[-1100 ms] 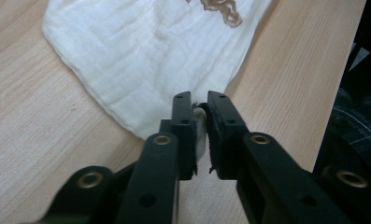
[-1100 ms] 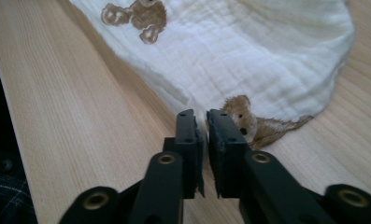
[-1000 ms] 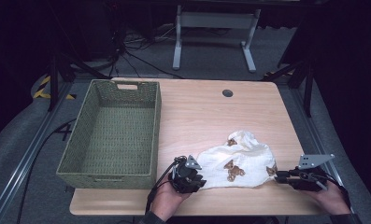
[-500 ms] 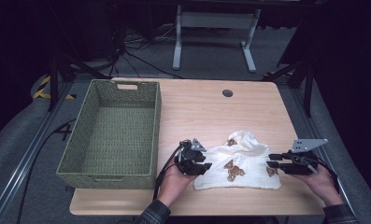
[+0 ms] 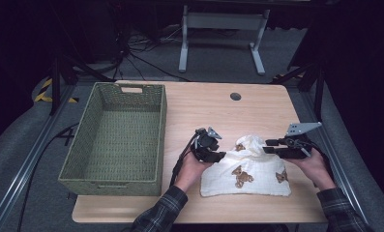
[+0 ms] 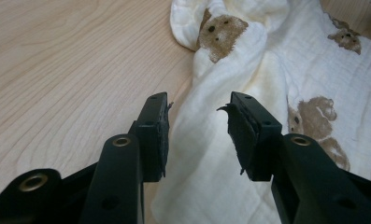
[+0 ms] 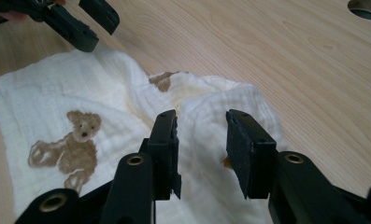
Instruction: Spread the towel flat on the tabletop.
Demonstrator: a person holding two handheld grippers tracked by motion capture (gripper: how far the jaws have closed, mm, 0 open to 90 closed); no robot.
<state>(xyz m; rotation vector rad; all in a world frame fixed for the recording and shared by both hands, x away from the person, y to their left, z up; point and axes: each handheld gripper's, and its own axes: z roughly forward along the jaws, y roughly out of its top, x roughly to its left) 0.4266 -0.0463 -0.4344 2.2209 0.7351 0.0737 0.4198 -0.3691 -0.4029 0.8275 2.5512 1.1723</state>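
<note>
A white cloth [image 5: 250,176] printed with brown teddy bears lies on the wooden table [image 5: 209,106], flat at its near part and bunched at its far edge. My left gripper [image 5: 220,155] rests at the cloth's far left corner. In the left gripper view the cloth [image 6: 267,60] passes under the left gripper [image 6: 197,126], whose jaws have just been opening and do not press it. My right gripper [image 5: 269,146] is at the far right corner. Its jaws have also been opening and now stand apart over the bunched cloth [image 7: 57,102] in the right gripper [image 7: 202,149] view.
A green woven basket [image 5: 160,140] stands on the table's left half with nothing in it. A round cable hole [image 5: 235,96] sits near the far edge. Bare wood lies between that hole and the cloth. Beyond the table are a metal stand and cables on the floor.
Both grippers moved from the table's near edge away from the person to the cloth's far side. The cloth went from a crumpled spread to a flatter folded shape, and both pairs of jaws widened.
</note>
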